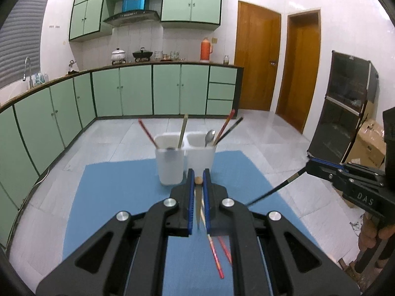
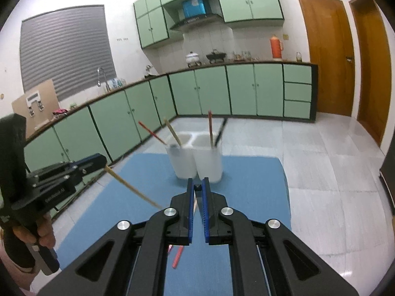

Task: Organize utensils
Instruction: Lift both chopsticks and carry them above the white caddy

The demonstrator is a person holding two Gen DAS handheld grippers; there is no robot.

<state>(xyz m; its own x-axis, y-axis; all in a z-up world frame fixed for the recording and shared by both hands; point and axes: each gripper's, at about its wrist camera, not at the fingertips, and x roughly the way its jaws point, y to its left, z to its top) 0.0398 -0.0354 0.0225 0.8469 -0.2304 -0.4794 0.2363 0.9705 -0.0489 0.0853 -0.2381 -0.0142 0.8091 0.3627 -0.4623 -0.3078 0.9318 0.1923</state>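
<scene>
The left claw (image 1: pixel 198 172) is pressed together on a pale wooden chopstick (image 2: pixel 130 187), pinched at its blunt end, so the long tapered part hangs out below and behind the jaws. The right claw (image 2: pixel 198 181) is likewise pinching a black chopstick (image 1: pixel 271 192) near its square top. Both sticks are light, stiff and thin — smooth-lacquered in the black one's case, so probably slippery and apt to swivel in the ribbed blue pads if knocked. Held at one end, each will swing like a lever; a grip nearer the middle would steady it, though the end grip suits dropping it tip-first.

The white twin-cup holder (image 1: pixel 185 157) stands on the blue mat (image 1: pixel 111 197) toward the far edge of the desk, just ahead of both claws. Its left cup holds a red chopstick (image 1: pixel 148 133) and a pale one, its right cup a spoon (image 1: pixel 209 137) with a red and a dark chopstick. These lean outward across the openings and stand in the way of a straight drop. The holder looks light and may tip if nudged. Two more red chopsticks (image 1: pixel 217 256) lie on the mat at the near edge, under the left claw; whether they touch each other I cannot tell.
</scene>
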